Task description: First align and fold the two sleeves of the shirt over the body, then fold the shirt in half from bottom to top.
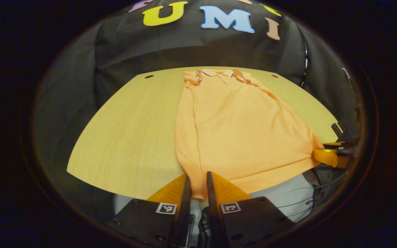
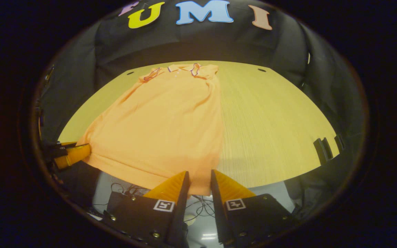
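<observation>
Table: pale wooden table top [image 1: 129, 137] under the flat orange polo shirt [image 1: 240, 131], sleeves already folded in.
Left gripper [image 1: 197, 181]: pinches the near hem corner, to lift it.
Right gripper [image 2: 199, 179]: pinches the other hem corner between its fingers.

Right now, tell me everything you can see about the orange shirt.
The orange shirt is a soft knit polo with a striped-trim collar at the far end. It lies flat on the wooden table, sleeves already folded in, the hem hanging over the near edge. The left claw and right claw each pinch a bottom corner of the hem.
</observation>
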Demonstrator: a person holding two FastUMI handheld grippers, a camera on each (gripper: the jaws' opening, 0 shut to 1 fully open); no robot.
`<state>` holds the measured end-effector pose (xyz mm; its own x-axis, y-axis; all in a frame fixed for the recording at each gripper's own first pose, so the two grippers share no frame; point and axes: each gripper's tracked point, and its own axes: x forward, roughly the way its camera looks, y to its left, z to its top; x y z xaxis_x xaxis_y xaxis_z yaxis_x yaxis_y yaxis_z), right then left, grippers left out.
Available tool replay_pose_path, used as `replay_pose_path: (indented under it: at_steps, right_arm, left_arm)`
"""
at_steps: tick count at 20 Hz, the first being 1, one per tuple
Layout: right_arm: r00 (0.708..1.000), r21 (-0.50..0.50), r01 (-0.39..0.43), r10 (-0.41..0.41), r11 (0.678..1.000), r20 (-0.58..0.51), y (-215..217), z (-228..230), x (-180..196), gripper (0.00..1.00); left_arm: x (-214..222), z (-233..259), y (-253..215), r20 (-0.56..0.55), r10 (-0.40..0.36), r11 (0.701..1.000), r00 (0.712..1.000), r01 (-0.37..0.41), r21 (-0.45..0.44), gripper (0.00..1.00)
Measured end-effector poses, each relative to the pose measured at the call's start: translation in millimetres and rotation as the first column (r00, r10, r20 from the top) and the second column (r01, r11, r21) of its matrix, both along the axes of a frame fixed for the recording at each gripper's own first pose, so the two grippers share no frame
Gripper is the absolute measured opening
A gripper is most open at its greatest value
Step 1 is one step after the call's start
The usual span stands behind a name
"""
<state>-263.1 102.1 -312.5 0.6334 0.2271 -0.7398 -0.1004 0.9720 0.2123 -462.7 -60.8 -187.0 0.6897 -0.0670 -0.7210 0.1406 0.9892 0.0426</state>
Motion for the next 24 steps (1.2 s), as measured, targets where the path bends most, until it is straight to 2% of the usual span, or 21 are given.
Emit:
replay_pose_path:
  at_steps: [1, 2, 3, 4, 5, 7, 9, 13, 20, 24]
  right_arm:
    - [1.000, 0.024, 0.017, -0.017, 1.000, -0.008, -0.4, -1.5, -0.2, 0.32]
    - [1.000, 0.048, 0.023, -0.022, 0.999, -0.021, -0.8, -1.3, -0.3, 0.19]
    - [0.999, 0.060, 0.030, -0.028, 0.998, -0.026, -2.6, -2.4, 0.8, 0.19]
    - [0.998, 0.098, 0.058, -0.054, 0.993, -0.042, -3.5, -5.5, 0.6, 0.11]
    - [0.996, 0.125, 0.065, -0.057, 0.990, -0.066, 0.2, -2.1, 1.8, 0.03]
    - [0.996, 0.161, 0.073, -0.062, 0.984, -0.068, -0.7, 3.5, 7.3, 0.03]
    - [0.998, 0.160, 0.062, -0.059, 0.985, -0.026, -5.7, 20.0, 13.7, 0.02]
    - [0.997, 0.179, 0.037, -0.047, 0.983, 0.055, -6.5, 62.0, 34.6, 0.02]
    - [0.985, 0.182, 0.048, -0.077, 0.982, 0.155, -16.5, 118.3, 93.7, 0.02]
    - [0.978, 0.192, 0.060, -0.097, 0.980, 0.187, -17.4, 141.3, 136.4, 0.02]
  left_arm:
    - [1.8, -1.3, -0.2, -0.001, 0.003, 1.000, 1.000, -0.003, 0.008, 0.22]
    - [2.4, -2.1, -0.6, -0.003, -0.001, 1.000, 1.000, 0.001, 0.014, 0.12]
    - [3.1, -1.6, -1.1, 0.000, 0.006, 1.000, 1.000, -0.006, 0.013, 0.12]
    - [1.7, -0.1, -0.5, -0.008, 0.013, 1.000, 1.000, -0.013, 0.007, 0.07]
    - [4.0, -0.3, 1.9, -0.016, 0.024, 1.000, 1.000, -0.024, 0.006, 0.06]
    - [6.0, 4.0, 2.1, -0.021, 0.056, 0.998, 0.998, -0.056, -0.012, 0.06]
    - [10.5, 17.6, -1.9, -0.005, 0.069, 0.997, 0.998, -0.069, -0.024, 0.06]
    - [33.8, 53.1, -10.1, 0.071, 0.051, 0.999, 0.996, -0.050, -0.013, 0.06]
    - [112.2, 120.3, -25.6, 0.191, 0.026, 0.998, 0.981, -0.015, -0.057, 0.06]
    - [166.4, 137.8, -33.1, 0.218, 0.016, 0.996, 0.976, 0.004, -0.089, 0.06]
